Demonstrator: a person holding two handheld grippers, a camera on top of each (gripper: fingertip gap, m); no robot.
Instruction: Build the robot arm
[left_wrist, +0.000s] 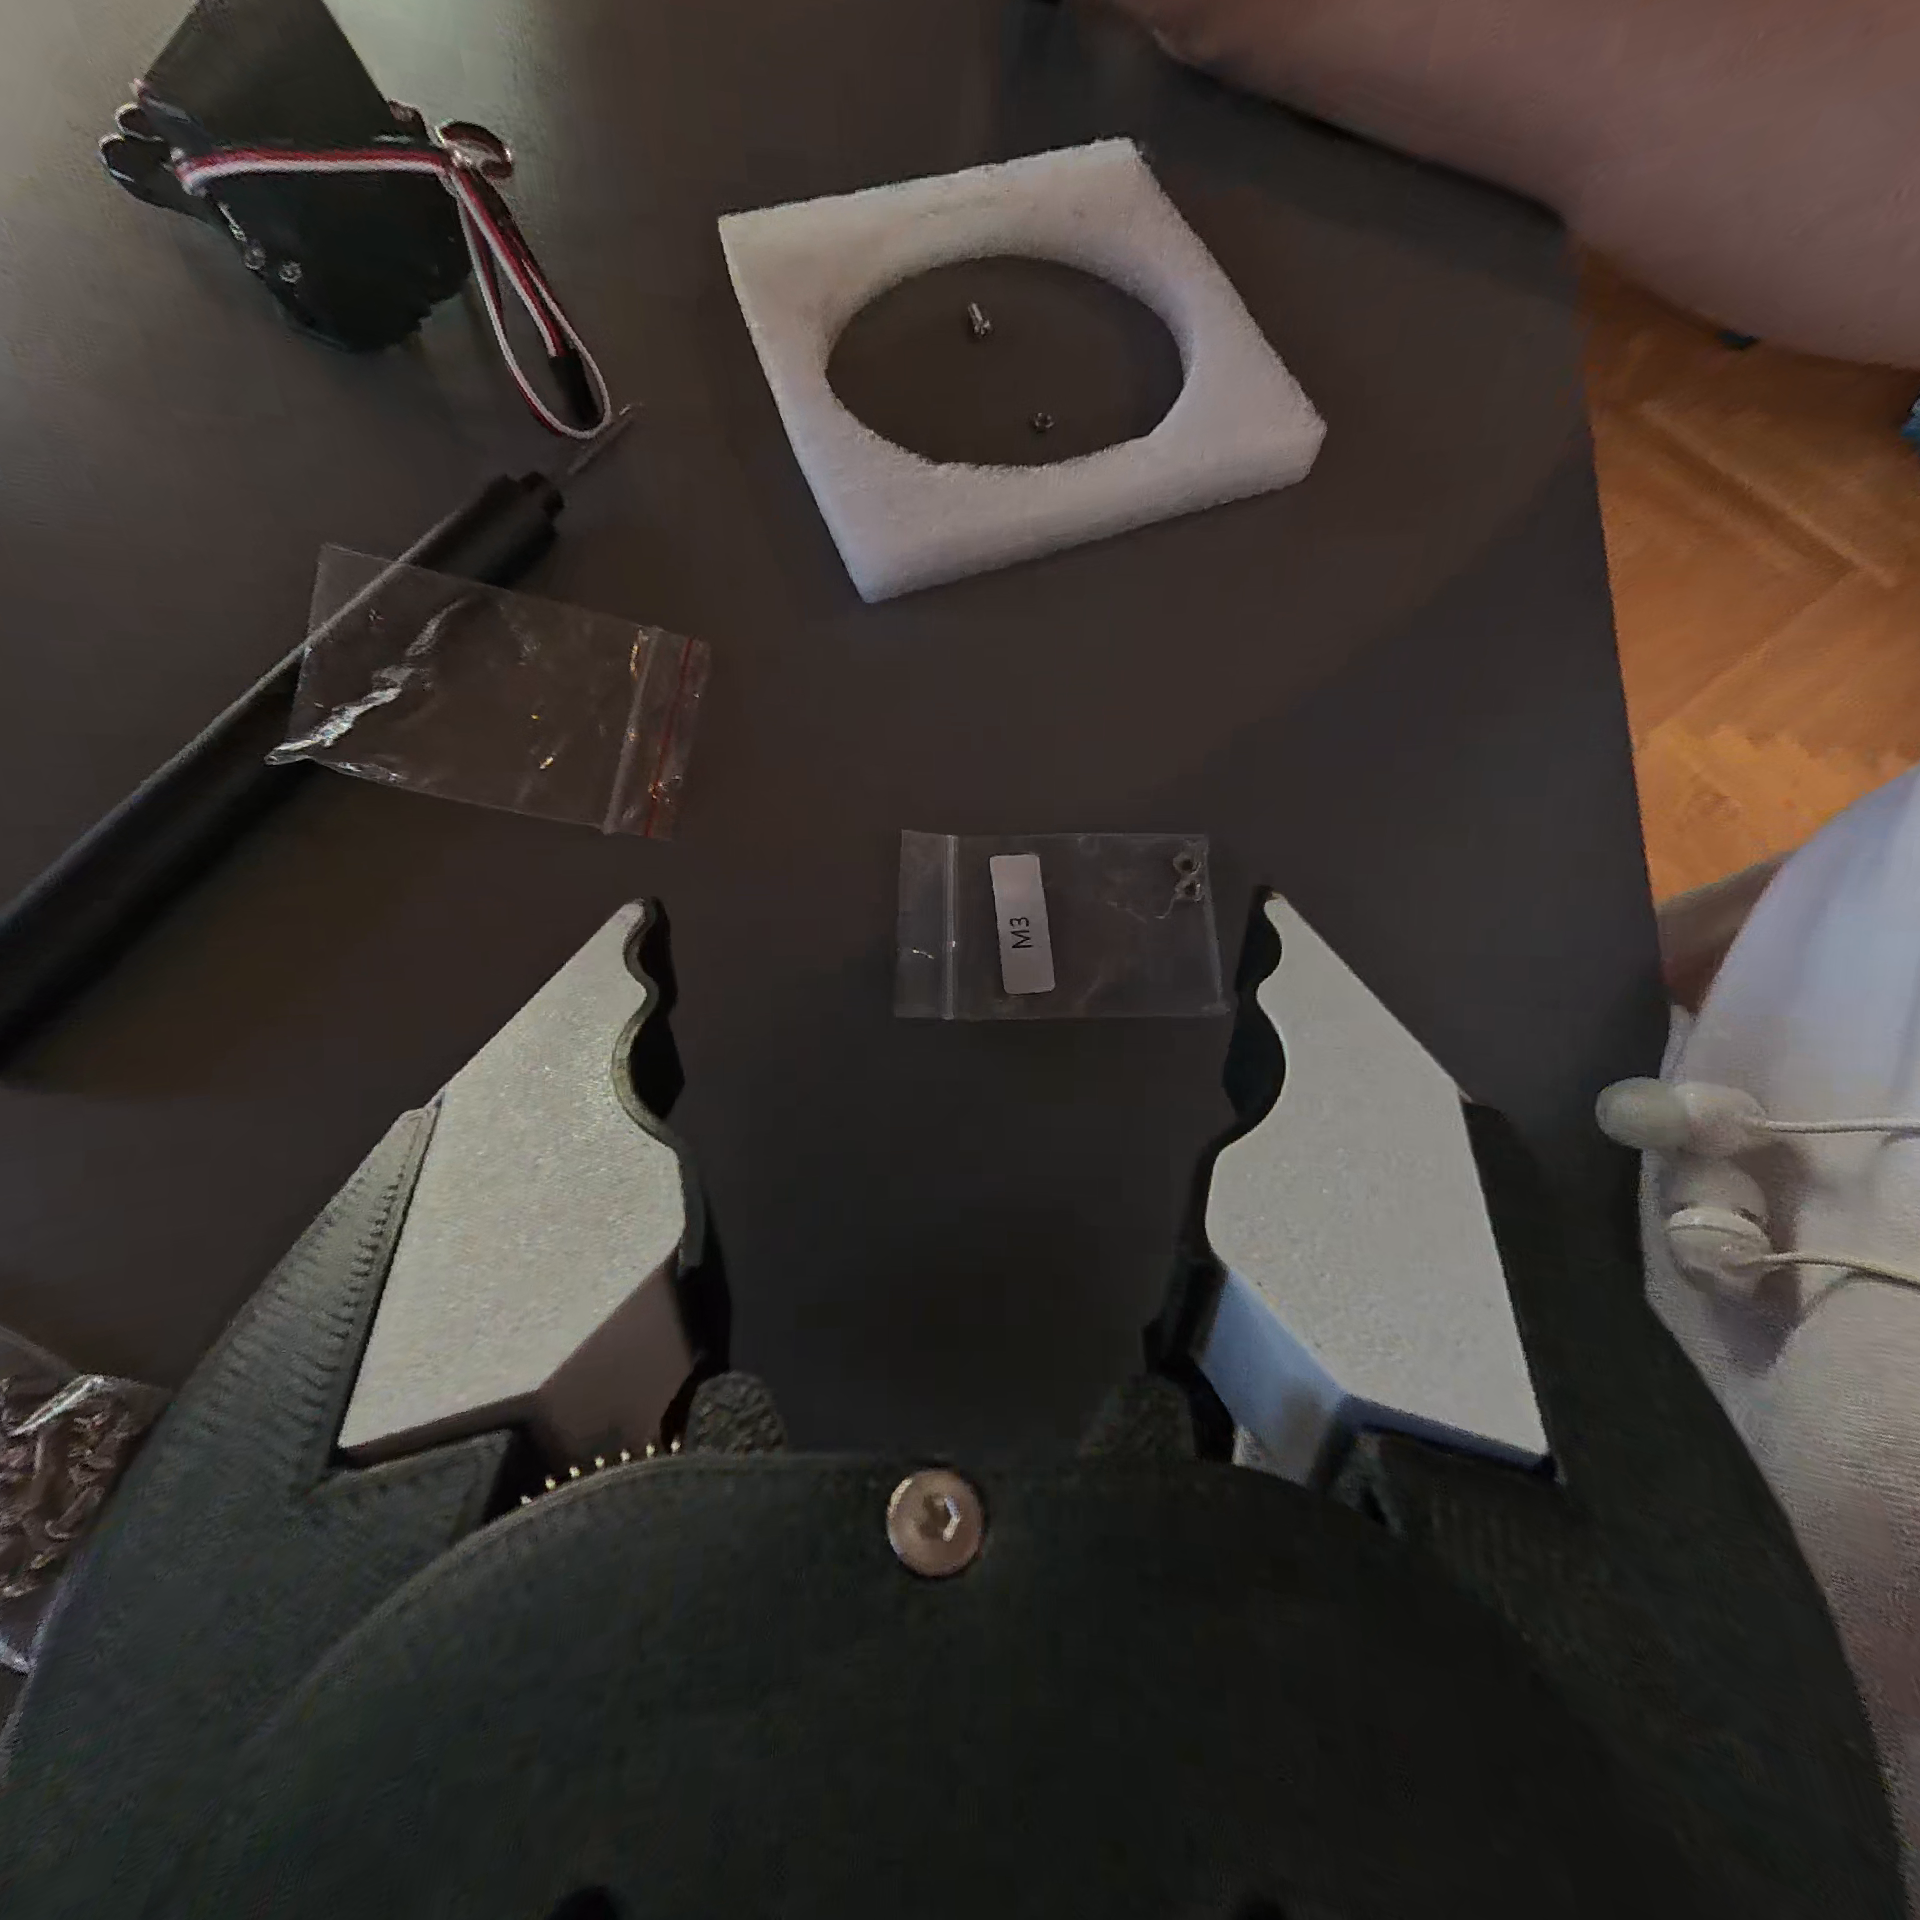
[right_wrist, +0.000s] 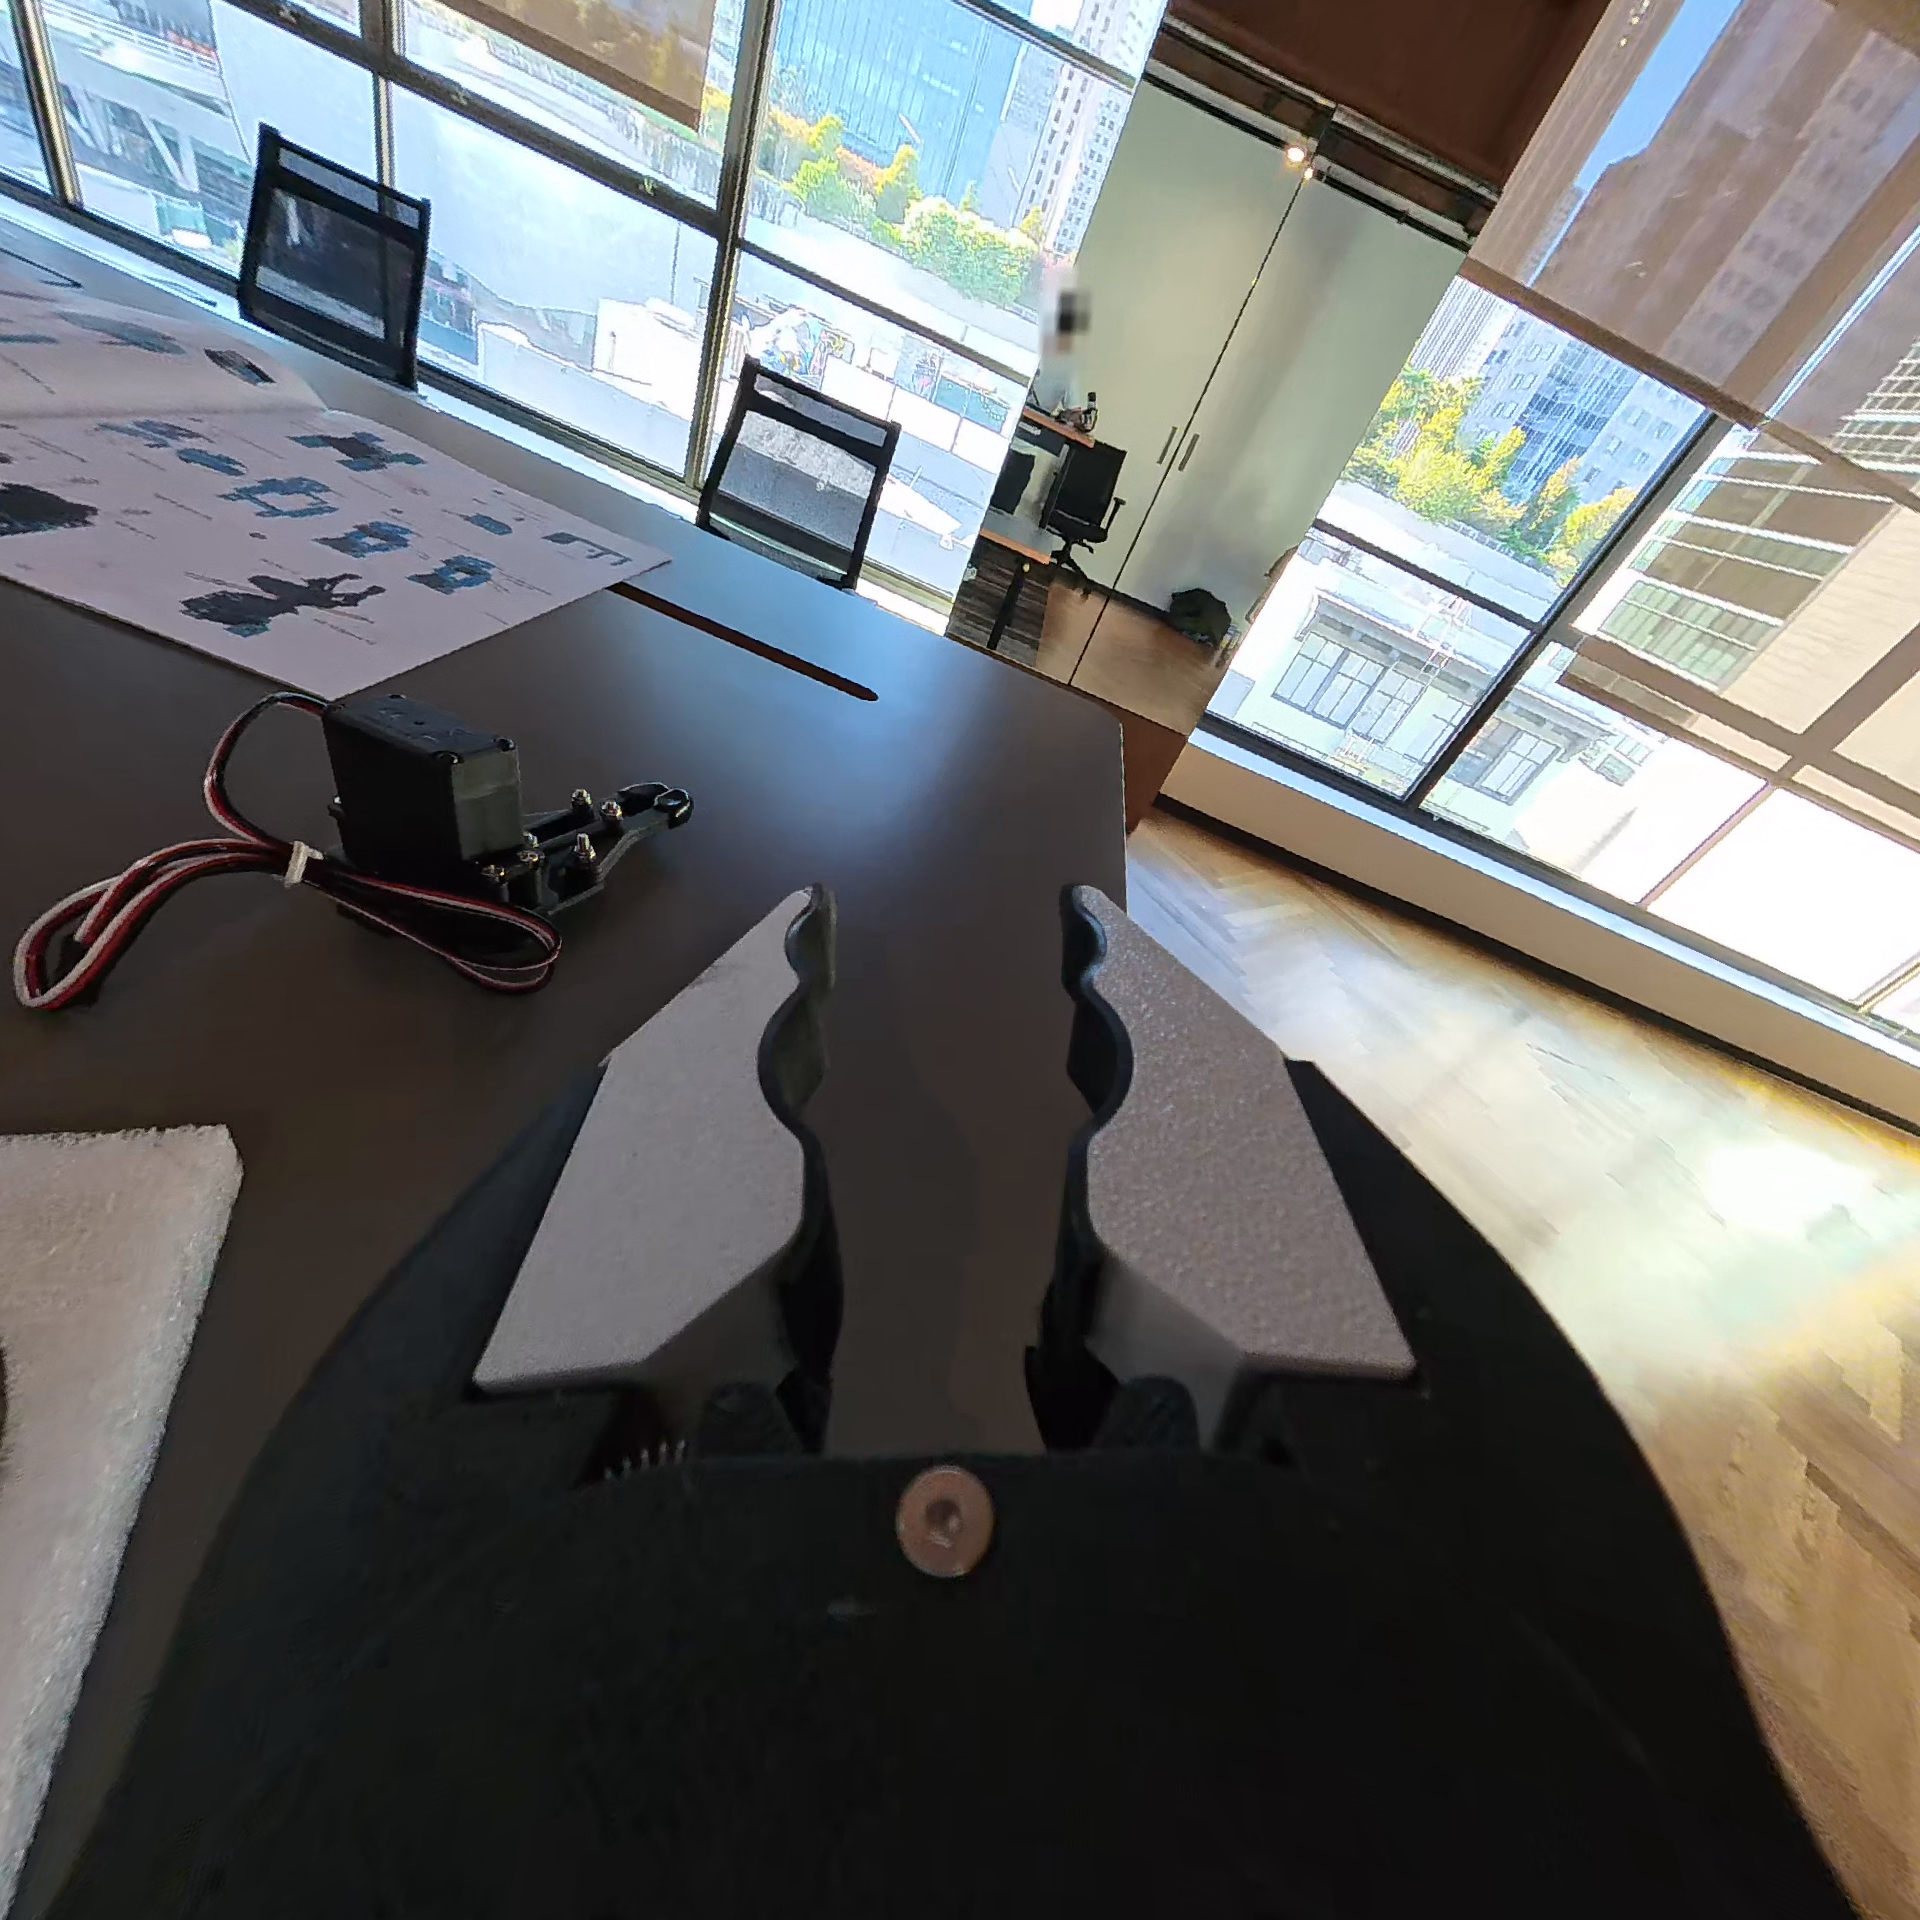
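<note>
Labelled bag (left_wrist: 1060, 925): small clear zip bag with a white label, flat on the dark table (left_wrist: 1039, 707), just ahead of the left gripper (left_wrist: 961, 914) and between its fingertips' line of reach. A few tiny metal parts sit in its far-right corner. Judged very light, limp and slick; a flat-lying film like this offers little edge, so the zip strip on its left side or a lifted corner looks the firmest place to pinch.

Left gripper: jaws wide apart, nothing between them, hovering over the table.

Empty bag (left_wrist: 488, 696): second clear bag with a red zip line, left and farther off, lying partly over a black rod (left_wrist: 208, 748).

Foam (left_wrist: 1018, 364): white square with a round cut-out, far centre; two small screws (left_wrist: 977, 320) lie on the table inside the hole.

Servo (left_wrist: 301, 197): black unit with a red-white-black cable, far left; also seen in the right wrist view at left (right_wrist: 426, 800), with a small linkage attached.

Right gripper (right_wrist: 945, 935): jaws moderately apart, empty, raised near the table's right edge, pointing toward the windows (right_wrist: 623, 260). Printed sheet (right_wrist: 260, 488) far left; chairs (right_wrist: 800, 468) beyond the table; wood floor (right_wrist: 1507, 1091) to the right.

White fabric with cord ends (left_wrist: 1683, 1122) at the near right edge of the left view.
</note>
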